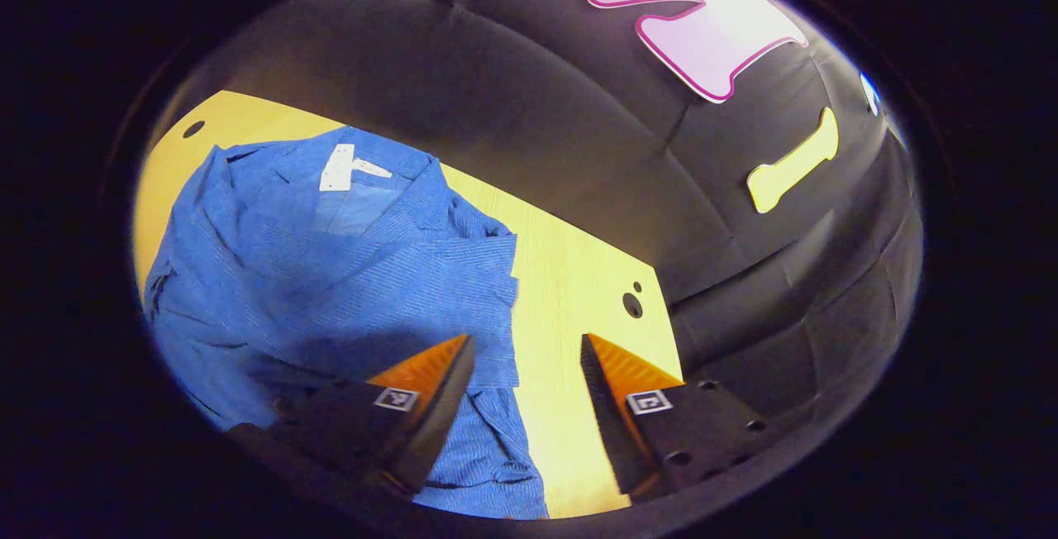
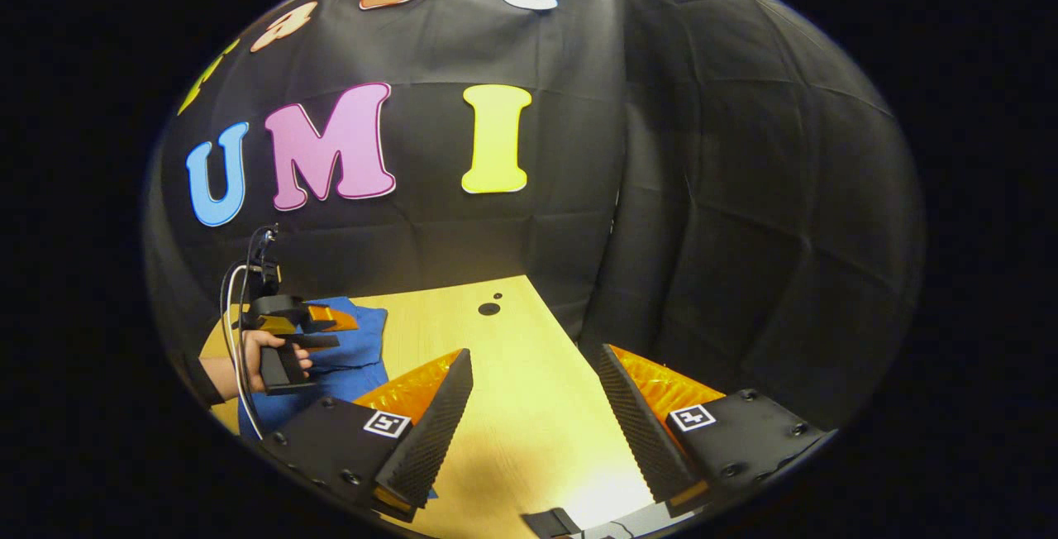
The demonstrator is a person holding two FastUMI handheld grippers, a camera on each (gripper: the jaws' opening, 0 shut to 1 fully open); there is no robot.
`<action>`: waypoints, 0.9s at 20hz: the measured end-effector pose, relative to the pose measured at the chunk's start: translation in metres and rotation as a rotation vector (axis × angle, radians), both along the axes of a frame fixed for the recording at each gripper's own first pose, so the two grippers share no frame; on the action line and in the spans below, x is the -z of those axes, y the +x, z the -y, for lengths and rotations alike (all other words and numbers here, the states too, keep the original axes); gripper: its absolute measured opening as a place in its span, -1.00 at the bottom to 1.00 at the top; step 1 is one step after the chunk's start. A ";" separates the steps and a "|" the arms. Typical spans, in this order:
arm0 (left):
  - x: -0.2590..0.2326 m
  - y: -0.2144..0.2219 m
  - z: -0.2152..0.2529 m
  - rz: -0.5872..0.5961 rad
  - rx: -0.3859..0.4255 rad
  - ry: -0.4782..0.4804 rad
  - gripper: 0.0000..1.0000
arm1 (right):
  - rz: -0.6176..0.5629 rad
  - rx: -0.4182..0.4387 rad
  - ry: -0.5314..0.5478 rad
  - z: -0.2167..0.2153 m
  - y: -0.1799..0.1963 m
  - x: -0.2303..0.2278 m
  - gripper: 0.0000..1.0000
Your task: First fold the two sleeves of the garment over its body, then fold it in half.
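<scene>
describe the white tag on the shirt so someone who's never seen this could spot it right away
Start at the yellow wooden table in front of the black cloth wall. On it lies a rumpled blue shirt; follow the shirt to its far end, the collar. There, inside the neck, sits the white tag, the only white patch on the otherwise all-blue cloth.

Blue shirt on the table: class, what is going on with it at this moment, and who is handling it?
A person holds a two-finger gripper in each hand over a wooden table. The blue shirt lies rumpled on it, collar toward the booth wall, not yet neatly folded. The left gripper hovers open above the shirt's near edge, gripping nothing. In the right gripper view, the right gripper is open over bare table beside the shirt, and the person's hand holds the other gripper above the cloth. Neither gripper has hold of the shirt.
</scene>
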State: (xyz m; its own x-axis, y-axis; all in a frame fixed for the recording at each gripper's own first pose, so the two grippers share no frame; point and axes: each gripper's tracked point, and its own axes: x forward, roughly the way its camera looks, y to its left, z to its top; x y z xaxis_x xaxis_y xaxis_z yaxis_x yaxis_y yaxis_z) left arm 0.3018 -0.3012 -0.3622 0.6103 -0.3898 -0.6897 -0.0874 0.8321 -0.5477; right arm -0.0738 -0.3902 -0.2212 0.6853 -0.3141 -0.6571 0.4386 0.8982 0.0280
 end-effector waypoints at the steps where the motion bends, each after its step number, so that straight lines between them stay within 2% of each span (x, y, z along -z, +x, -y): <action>1: 0.001 -0.002 -0.007 0.008 -0.002 0.050 0.70 | -0.007 0.003 0.015 -0.005 -0.003 0.005 0.96; 3: -0.009 -0.011 -0.034 0.064 0.001 0.168 0.70 | -0.027 -0.022 0.058 -0.027 -0.006 0.019 0.95; 5: -0.029 -0.038 -0.075 0.126 0.044 0.308 0.70 | -0.082 -0.076 0.101 -0.055 -0.008 0.041 0.96; 7: -0.052 -0.085 -0.129 0.185 0.122 0.485 0.70 | -0.154 -0.141 0.182 -0.091 -0.010 0.067 0.97; 8: -0.059 -0.114 -0.153 0.183 0.142 0.542 0.70 | -0.191 -0.172 0.221 -0.110 -0.012 0.081 0.97; 10: -0.060 -0.196 -0.183 0.104 0.169 0.525 0.70 | -0.278 -0.246 0.274 -0.142 -0.020 0.106 0.97; 11: -0.048 -0.268 -0.219 0.002 0.115 0.494 0.70 | -0.436 -0.327 0.330 -0.175 -0.045 0.136 0.97; 15: -0.004 -0.363 -0.278 -0.200 0.081 0.501 0.63 | -0.687 -0.379 0.425 -0.205 -0.083 0.191 0.99; 16: 0.007 -0.382 -0.291 -0.255 0.071 0.492 0.70 | -0.718 -0.389 0.444 -0.208 -0.085 0.200 0.99; 18: 0.026 -0.401 -0.298 -0.311 0.018 0.458 0.70 | -0.710 -0.334 0.438 -0.200 -0.087 0.209 0.99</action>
State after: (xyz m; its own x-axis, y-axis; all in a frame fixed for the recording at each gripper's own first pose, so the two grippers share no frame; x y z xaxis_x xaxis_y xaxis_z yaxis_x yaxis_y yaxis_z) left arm -0.0990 -0.0028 -0.3885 0.3472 -0.0161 -0.9377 -0.1711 0.9820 -0.0802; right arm -0.1607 -0.1906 -0.4299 0.0830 0.2069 -0.9748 0.2007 0.9547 0.2197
